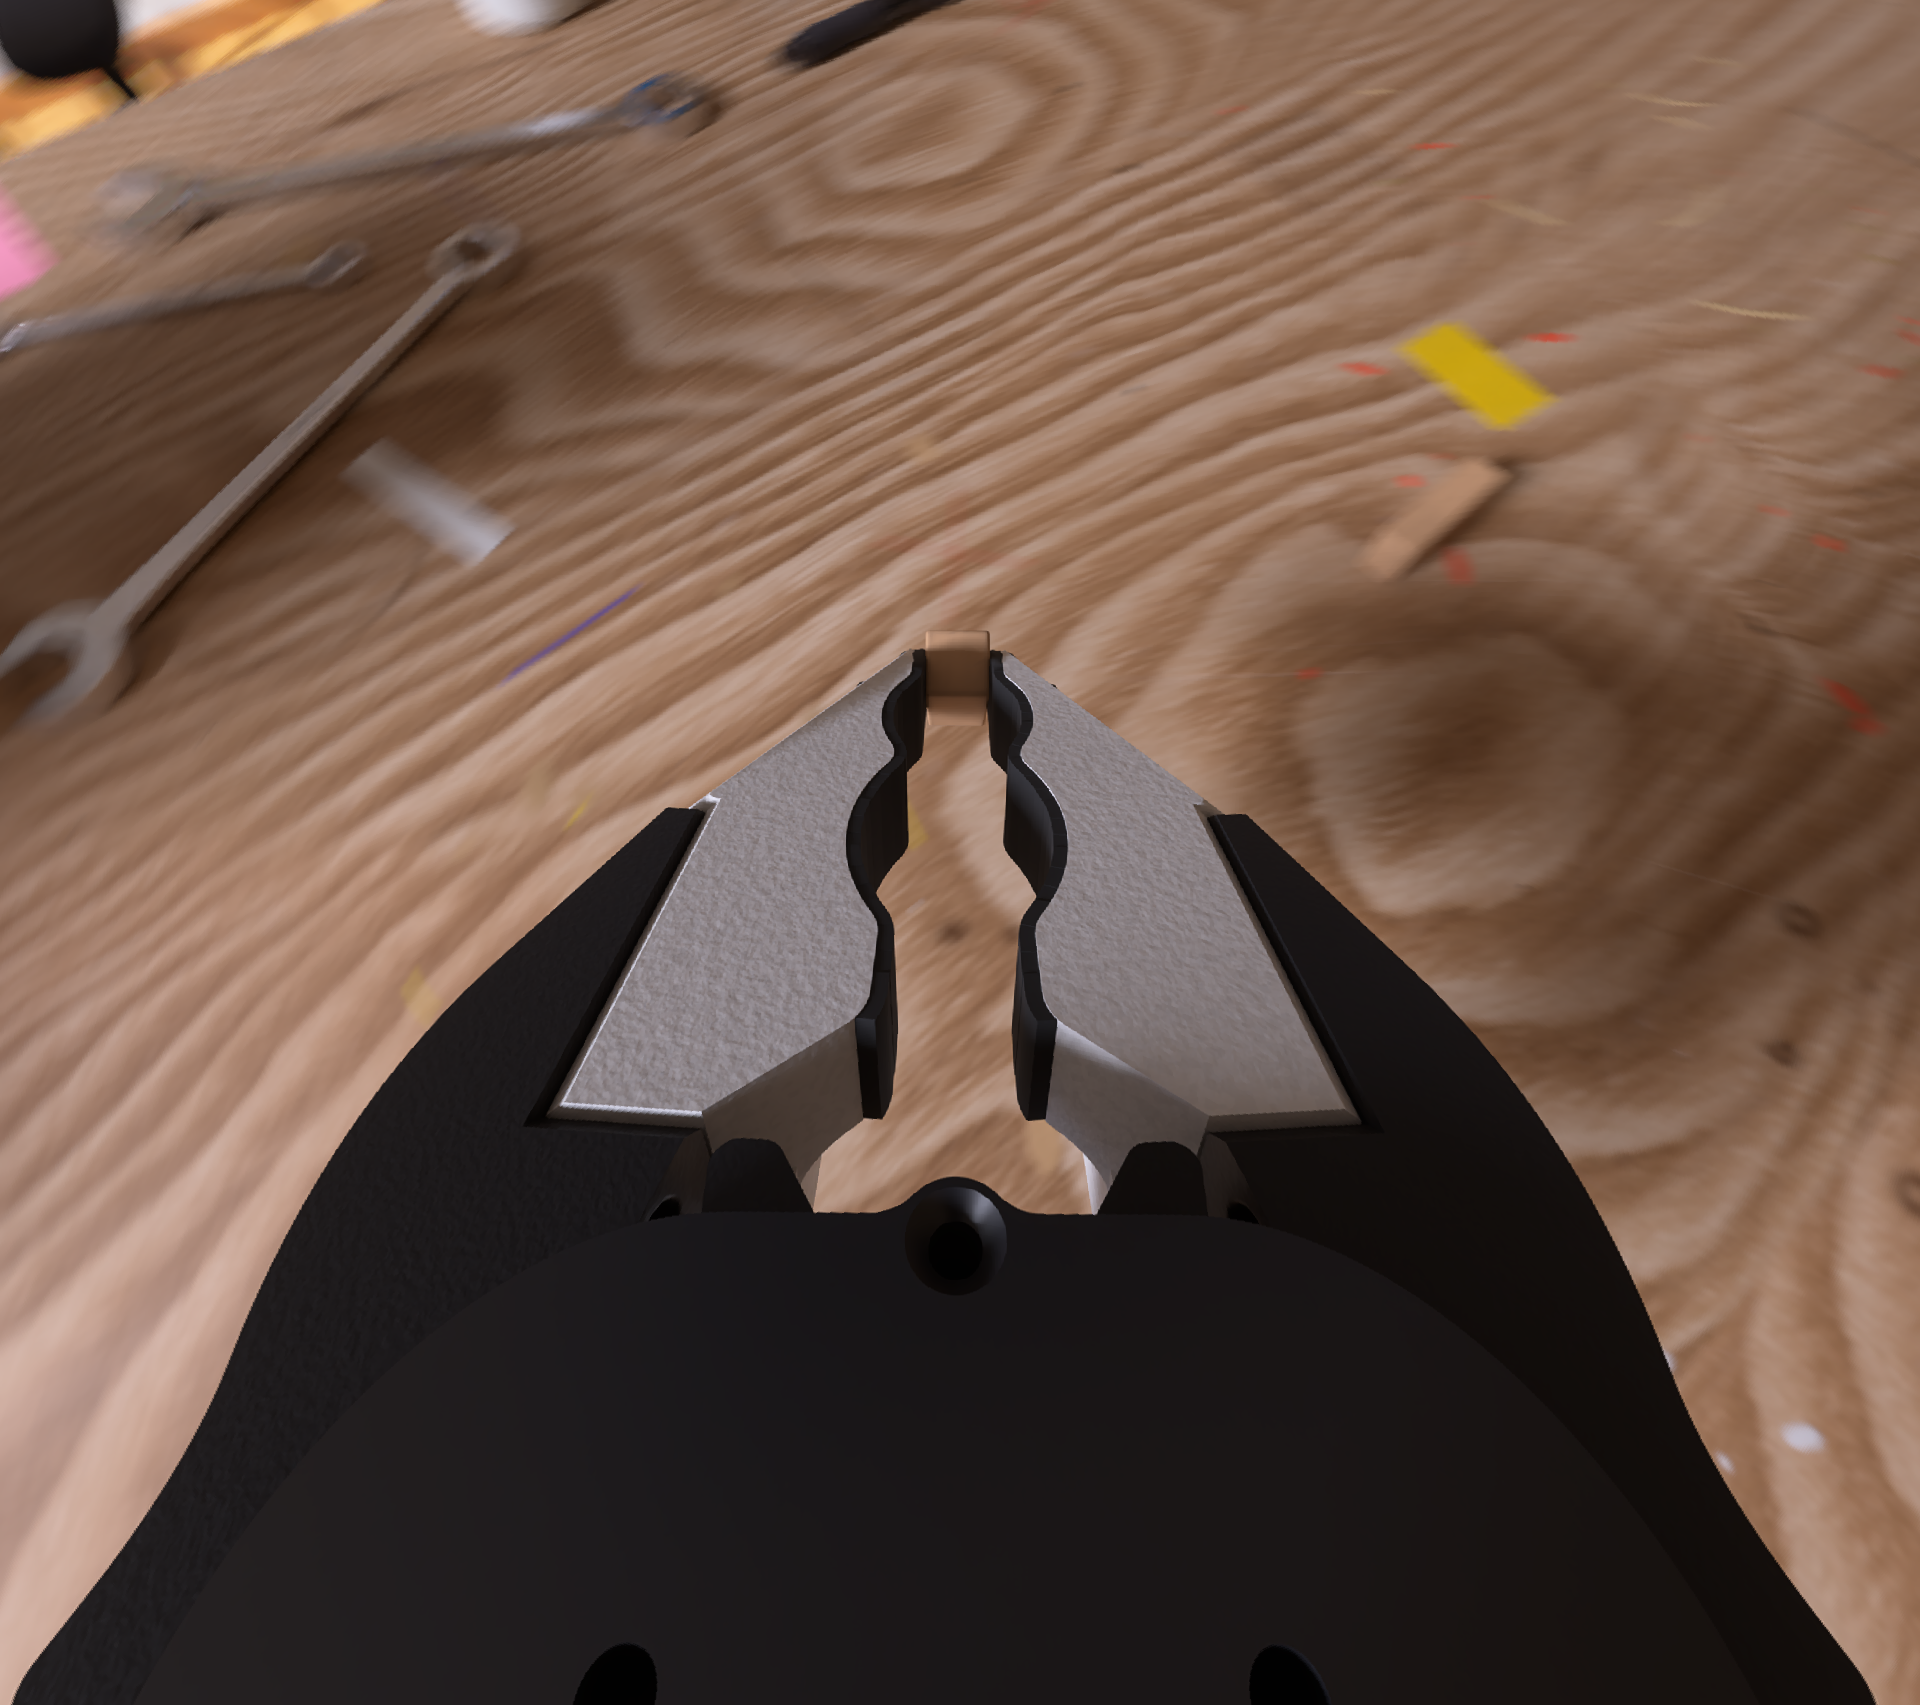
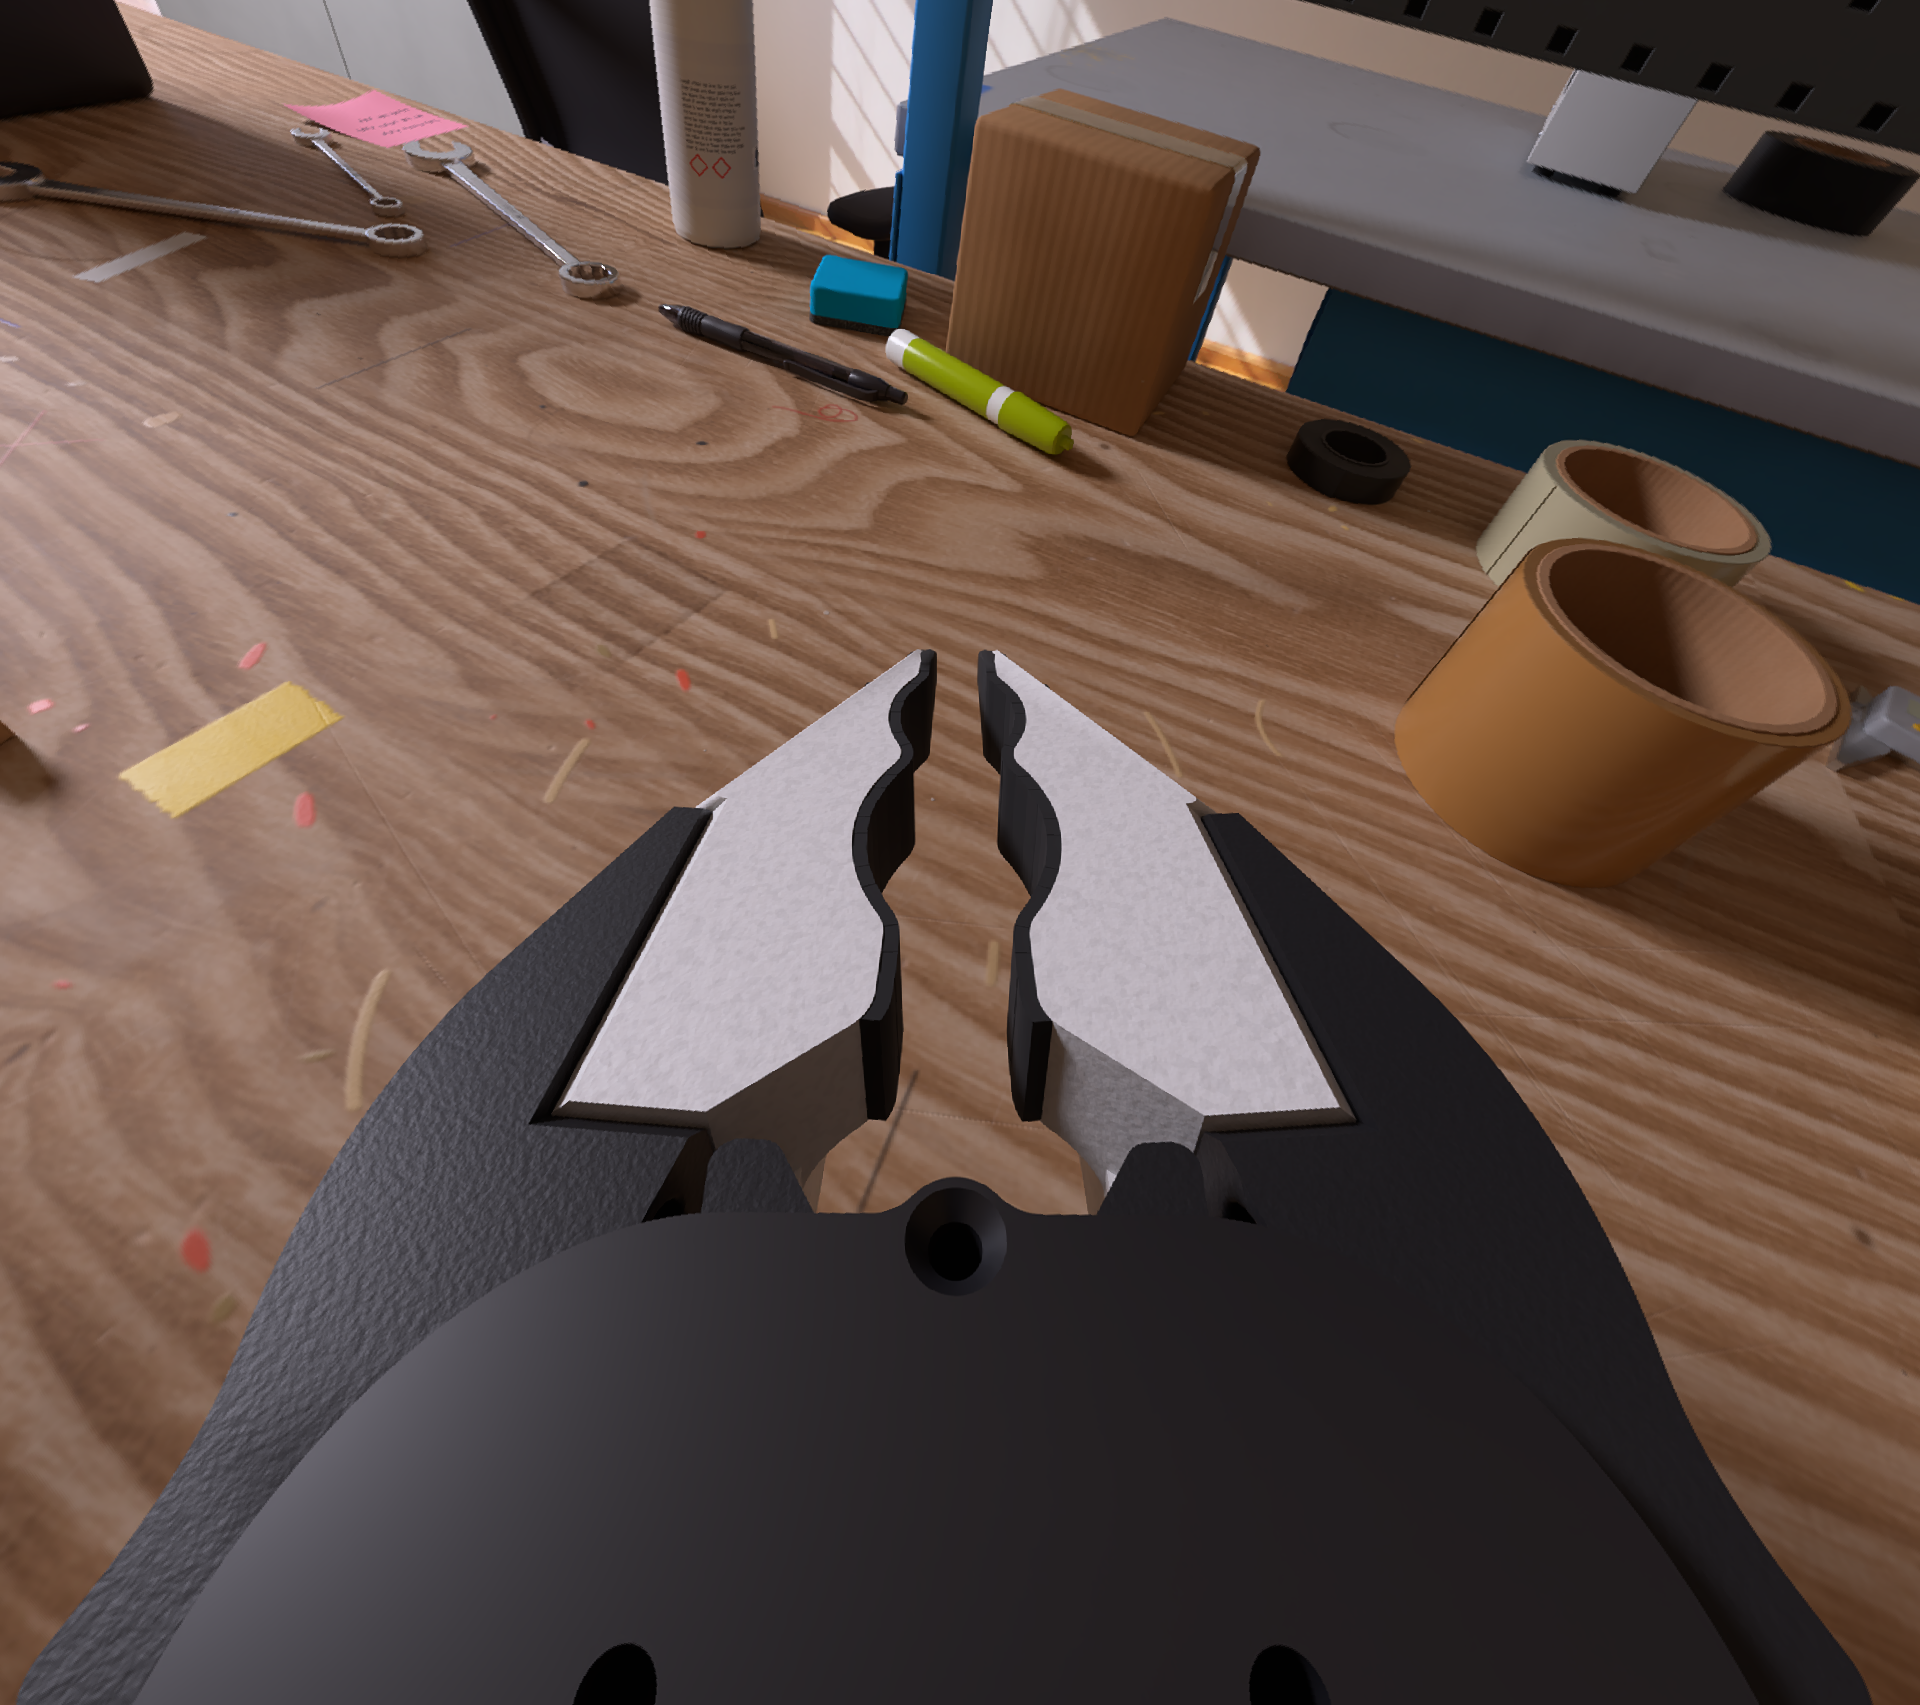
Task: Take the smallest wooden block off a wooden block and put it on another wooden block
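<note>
My left gripper [image 1: 957, 670] is shut on the smallest wooden block [image 1: 956, 691], a small pale cube pinched at the fingertips and held above the wooden table [image 1: 1039, 253]. A flat wooden block [image 1: 1439, 517] lies on the table ahead to the right, next to a yellow tape strip [image 1: 1475, 375]. The left wrist view is blurred. My right gripper [image 2: 958, 668] hovers over the table [image 2: 727, 512] with its jaws almost together and nothing between them. No wooden block shows clearly in the right wrist view.
Several wrenches [image 1: 260, 471] lie at the left. A white glue bottle [image 2: 704, 66], blue eraser [image 2: 857, 292], black pen [image 2: 779, 354], green marker [image 2: 977, 390] and cardboard box [image 2: 1091, 253] stand at the back. Tape rolls [image 2: 1621, 710] sit at the right.
</note>
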Robot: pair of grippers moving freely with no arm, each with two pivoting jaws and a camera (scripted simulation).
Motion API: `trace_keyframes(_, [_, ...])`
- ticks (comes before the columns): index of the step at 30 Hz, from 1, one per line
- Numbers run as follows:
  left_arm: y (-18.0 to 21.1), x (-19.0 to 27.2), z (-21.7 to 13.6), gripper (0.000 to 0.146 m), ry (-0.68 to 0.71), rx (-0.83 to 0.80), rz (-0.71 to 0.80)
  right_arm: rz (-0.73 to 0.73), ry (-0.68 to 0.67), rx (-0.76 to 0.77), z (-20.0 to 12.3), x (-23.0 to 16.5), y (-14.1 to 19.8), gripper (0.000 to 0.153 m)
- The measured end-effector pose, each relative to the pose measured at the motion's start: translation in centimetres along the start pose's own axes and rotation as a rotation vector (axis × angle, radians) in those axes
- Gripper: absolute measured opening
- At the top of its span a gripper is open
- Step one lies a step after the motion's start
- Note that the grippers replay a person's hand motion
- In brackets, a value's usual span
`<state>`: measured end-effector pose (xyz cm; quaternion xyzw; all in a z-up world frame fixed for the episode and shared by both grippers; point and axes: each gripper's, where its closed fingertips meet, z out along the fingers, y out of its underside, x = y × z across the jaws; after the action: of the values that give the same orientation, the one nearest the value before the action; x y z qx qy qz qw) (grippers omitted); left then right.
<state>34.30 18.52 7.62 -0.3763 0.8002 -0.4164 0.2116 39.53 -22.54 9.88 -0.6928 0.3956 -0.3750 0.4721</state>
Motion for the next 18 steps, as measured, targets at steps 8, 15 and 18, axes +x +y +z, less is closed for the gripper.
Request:
trace_keyframes(8, [-3.0, 12.3, 5.8, 0.011, 0.431, -0.087, 0.490, -0.023, -0.010, 0.001, 0.0, -0.5, -0.2, 0.007])
trace_keyframes(15, [-1.4, 14.6, 9.2, 0.011, 0.587, -0.206, 0.624, -0.029, -0.046, 0.021, 0.0, -1.4, -0.7, 0.008])
trace_keyframes(18, [-0.9, 14.6, 9.3, 0.011, 0.603, -0.220, 0.616, -0.050, -0.070, 0.035, 0.0, -2.2, -1.2, 0.008])
